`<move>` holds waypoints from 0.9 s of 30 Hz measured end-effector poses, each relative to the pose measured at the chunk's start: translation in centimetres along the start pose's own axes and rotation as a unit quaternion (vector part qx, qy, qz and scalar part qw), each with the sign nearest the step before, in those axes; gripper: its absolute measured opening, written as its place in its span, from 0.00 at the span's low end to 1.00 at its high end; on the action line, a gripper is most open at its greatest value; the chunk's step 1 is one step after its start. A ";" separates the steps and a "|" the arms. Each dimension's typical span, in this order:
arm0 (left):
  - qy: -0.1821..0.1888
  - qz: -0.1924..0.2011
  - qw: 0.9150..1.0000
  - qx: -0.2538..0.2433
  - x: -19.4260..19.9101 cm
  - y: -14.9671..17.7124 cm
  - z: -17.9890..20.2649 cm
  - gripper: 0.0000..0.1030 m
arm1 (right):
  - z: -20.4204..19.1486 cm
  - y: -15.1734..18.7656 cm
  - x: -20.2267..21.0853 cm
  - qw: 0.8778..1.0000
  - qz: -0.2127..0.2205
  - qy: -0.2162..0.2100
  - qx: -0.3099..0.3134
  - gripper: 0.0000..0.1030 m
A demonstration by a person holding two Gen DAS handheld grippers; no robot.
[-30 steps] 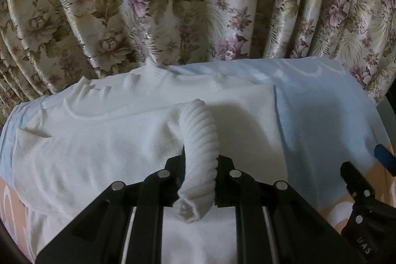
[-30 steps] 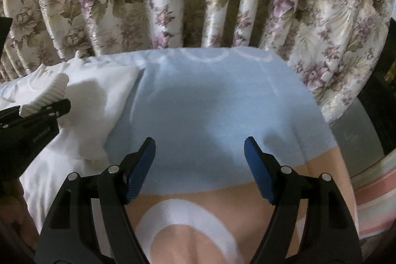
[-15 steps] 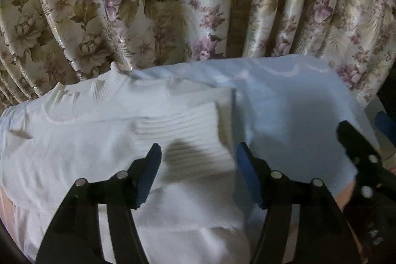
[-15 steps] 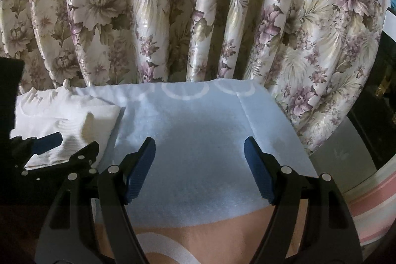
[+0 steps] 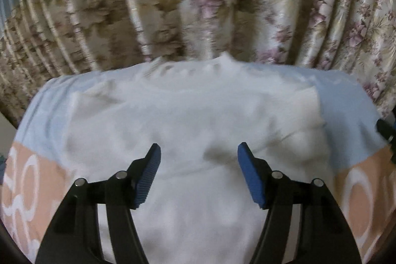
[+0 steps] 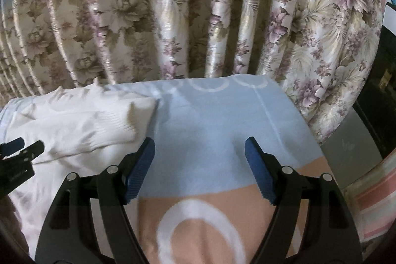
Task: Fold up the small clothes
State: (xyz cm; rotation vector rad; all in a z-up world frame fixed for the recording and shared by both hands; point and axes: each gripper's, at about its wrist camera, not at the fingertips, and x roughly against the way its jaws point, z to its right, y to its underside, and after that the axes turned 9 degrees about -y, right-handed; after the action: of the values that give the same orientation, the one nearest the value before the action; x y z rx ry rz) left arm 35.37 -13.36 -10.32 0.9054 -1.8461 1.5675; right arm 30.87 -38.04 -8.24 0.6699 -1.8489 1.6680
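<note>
A small white knit sweater (image 5: 193, 120) lies flat on the blue and peach cloth (image 5: 346, 105), collar toward the curtain. Its ribbed sleeve cuff (image 6: 116, 120) is folded across the body near the right edge. My left gripper (image 5: 199, 177) hovers open over the middle of the sweater, nothing between its blue pads. In the right wrist view the sweater (image 6: 74, 130) fills the left side. My right gripper (image 6: 200, 170) stands open over bare cloth (image 6: 210, 120), just right of the sweater. The tip of the left gripper (image 6: 17, 155) shows at that view's left edge.
A floral curtain (image 6: 173, 16) hangs close behind the far edge of the cloth-covered surface. A striped pink fabric (image 6: 371, 209) and a dark object (image 6: 381, 100) sit off the right edge. The right gripper's tip (image 5: 386, 132) shows at the left view's right edge.
My left gripper has let go of the ribbed cuff, opened, and swung left to face the sweater's middle. The cuff now lies flat on the body. The right gripper stays open.
</note>
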 end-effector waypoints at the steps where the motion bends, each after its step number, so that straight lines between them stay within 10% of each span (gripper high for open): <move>1: -0.005 0.001 1.000 0.003 0.5 1.1 -1.4 0.64 | -0.6 0.6 0.8 1.000 0.000 -0.007 0.000 0.74; 16: -0.058 -0.014 0.998 0.005 8.7 17.7 -15.7 0.64 | -8.4 11.0 10.9 0.998 -0.003 -0.050 0.026 0.75; 27: -0.022 -0.012 0.999 0.021 12.9 22.8 -16.5 0.65 | -10.6 16.7 14.8 0.998 -0.012 -0.053 0.028 0.75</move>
State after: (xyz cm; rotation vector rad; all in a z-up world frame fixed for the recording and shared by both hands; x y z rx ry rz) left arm 9.24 3.18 -11.69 0.9834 -1.8329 1.5888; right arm 9.43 -25.75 -9.20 0.8155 -1.8663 1.7032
